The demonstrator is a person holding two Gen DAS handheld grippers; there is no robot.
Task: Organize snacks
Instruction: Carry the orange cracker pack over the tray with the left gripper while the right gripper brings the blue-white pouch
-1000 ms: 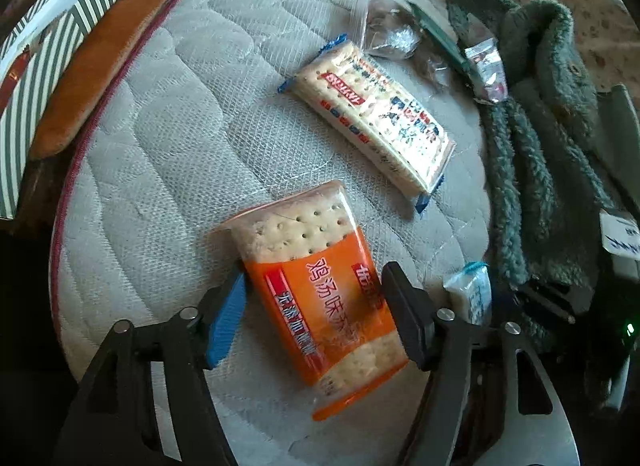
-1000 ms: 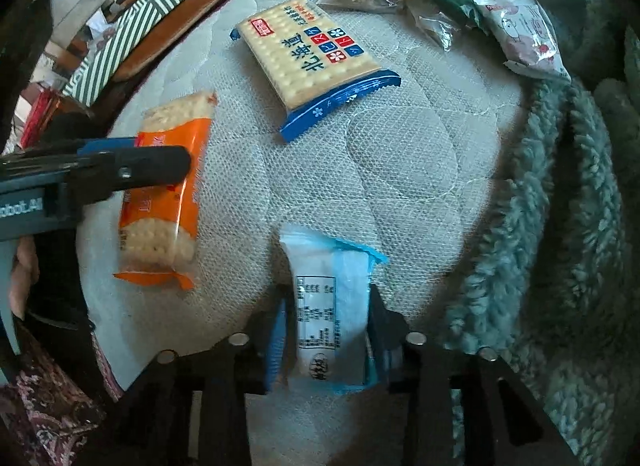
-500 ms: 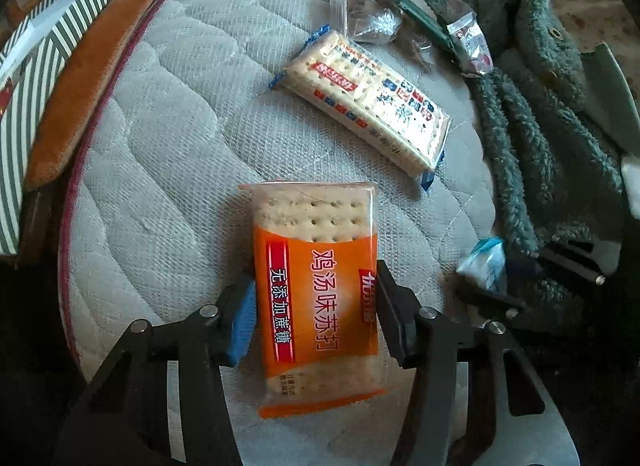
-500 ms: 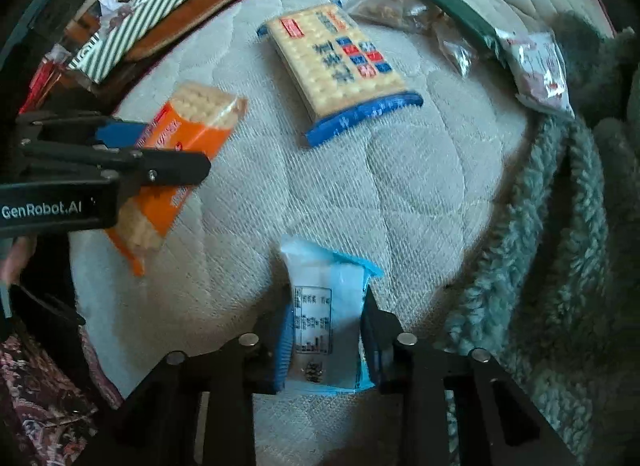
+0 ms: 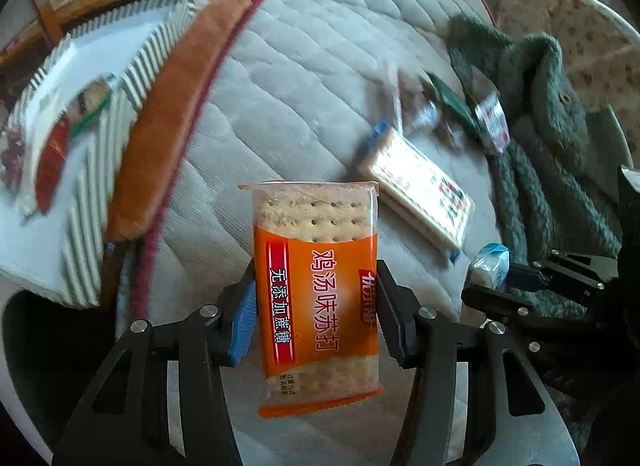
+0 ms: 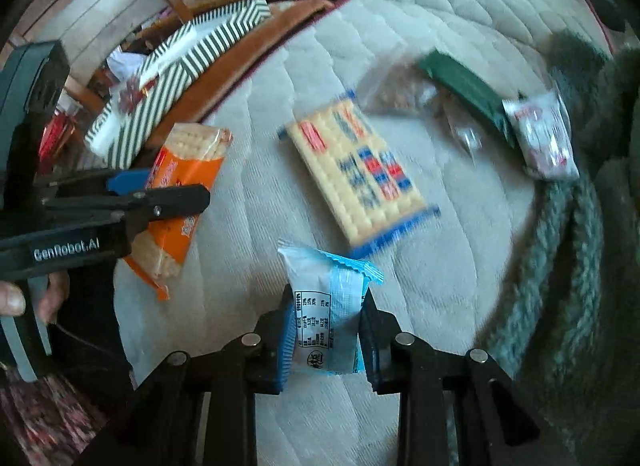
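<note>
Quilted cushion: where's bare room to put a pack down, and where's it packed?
Free: the quilted cushion between the blue-edged cracker pack and the grey fleece, and the stretch between that pack and the brown trim. Crowded: the far edge, around the green packet and white sachet.

Right claw (image 6: pixel 325 336) clamped on a small blue-and-white snack packet (image 6: pixel 326 318), label side up, above the quilted mattress (image 6: pixel 460 266). At left, left claw (image 6: pixel 160 193) grips an orange cracker pack (image 6: pixel 182 201); fingers (image 6: pixel 12 298) on its handle. Blue-edged cracker pack (image 6: pixel 356 173) flat mid-mattress, blurred. Beyond it a clear bag (image 6: pixel 400 89), green packet (image 6: pixel 464 85), white-and-red packet (image 6: pixel 544 137). Striped box (image 6: pixel 176 77) off the left edge. Grey-green fleece (image 6: pixel 580 246) at right.
</note>
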